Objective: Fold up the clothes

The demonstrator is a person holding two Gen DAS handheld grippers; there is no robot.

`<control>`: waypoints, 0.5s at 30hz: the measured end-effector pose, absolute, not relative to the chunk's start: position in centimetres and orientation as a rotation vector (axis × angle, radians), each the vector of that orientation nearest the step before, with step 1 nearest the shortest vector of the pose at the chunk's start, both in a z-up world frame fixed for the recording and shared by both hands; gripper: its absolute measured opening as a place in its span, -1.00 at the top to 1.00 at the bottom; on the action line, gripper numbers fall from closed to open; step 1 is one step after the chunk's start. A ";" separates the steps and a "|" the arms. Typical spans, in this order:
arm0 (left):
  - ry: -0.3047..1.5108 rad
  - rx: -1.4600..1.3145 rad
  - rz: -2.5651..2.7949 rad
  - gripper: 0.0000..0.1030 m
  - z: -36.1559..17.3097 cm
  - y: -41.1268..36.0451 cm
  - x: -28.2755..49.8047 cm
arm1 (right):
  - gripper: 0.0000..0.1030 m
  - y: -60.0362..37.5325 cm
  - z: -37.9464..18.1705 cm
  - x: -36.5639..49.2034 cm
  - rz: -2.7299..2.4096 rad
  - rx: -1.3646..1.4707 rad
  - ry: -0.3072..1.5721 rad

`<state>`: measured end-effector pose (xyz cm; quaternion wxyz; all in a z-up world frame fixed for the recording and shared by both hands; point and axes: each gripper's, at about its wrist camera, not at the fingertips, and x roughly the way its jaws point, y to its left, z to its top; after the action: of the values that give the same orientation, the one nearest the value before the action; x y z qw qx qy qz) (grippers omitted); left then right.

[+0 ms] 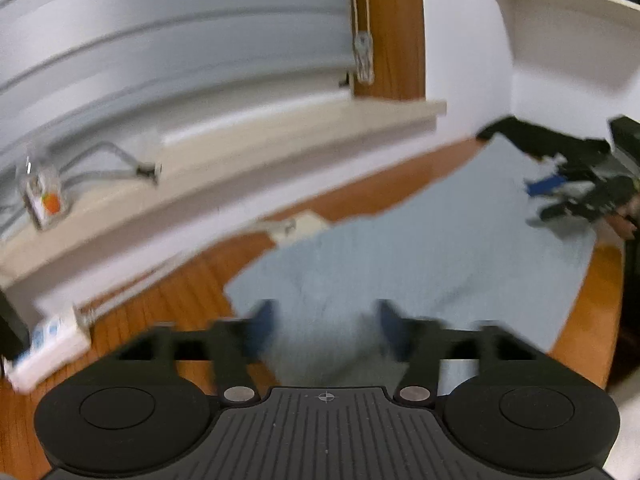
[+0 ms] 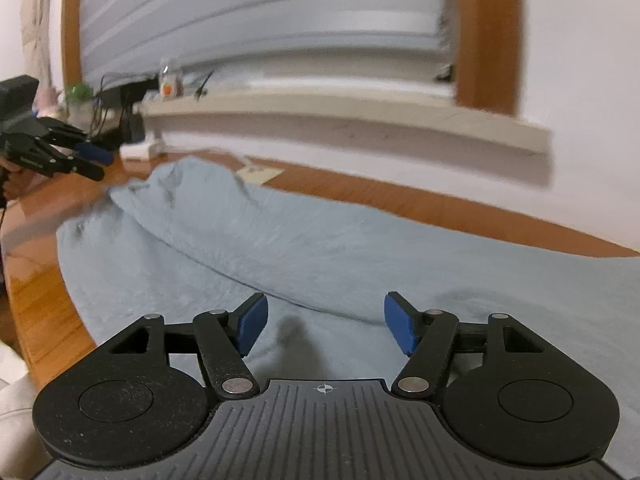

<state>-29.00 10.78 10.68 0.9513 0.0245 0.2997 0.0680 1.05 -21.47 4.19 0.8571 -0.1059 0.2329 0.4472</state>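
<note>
A light blue garment lies spread over the wooden table, with a long fold ridge running across it. My left gripper hovers open over the cloth's near left part, nothing between its blurred blue pads. My right gripper stands open just above the cloth, its blue pads apart and empty. Each gripper also shows in the other's view: the right gripper over the far right end of the garment, the left gripper at the far left end.
A white power strip lies on the table by the wall. A beige paper tag sits behind the garment. A window sill carries a small bottle and cables. Dark objects sit at the table's far right corner.
</note>
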 end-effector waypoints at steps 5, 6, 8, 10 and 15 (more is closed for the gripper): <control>0.530 0.007 0.067 -0.93 11.1 9.9 -22.5 | -0.44 -29.5 5.8 1.6 0.786 -0.156 0.446; 0.516 -0.002 0.057 -1.00 10.9 9.5 -20.9 | -0.45 -31.4 6.0 1.9 0.736 -0.142 0.441; 0.490 -0.023 0.035 -1.00 10.4 8.9 -17.8 | -0.45 -35.5 6.5 2.5 0.612 -0.111 0.430; 0.470 -0.058 0.006 -1.00 9.5 8.6 -14.9 | -0.45 -39.2 6.9 3.2 0.491 -0.085 0.419; 0.451 -0.056 -0.001 -1.00 7.1 4.9 -9.4 | -0.38 -45.3 5.9 5.6 0.376 0.021 0.497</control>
<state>-9.40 4.86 7.09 0.9743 -0.0275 0.2236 -0.0006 5.58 -45.31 5.91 0.9518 0.0105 0.2445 0.1849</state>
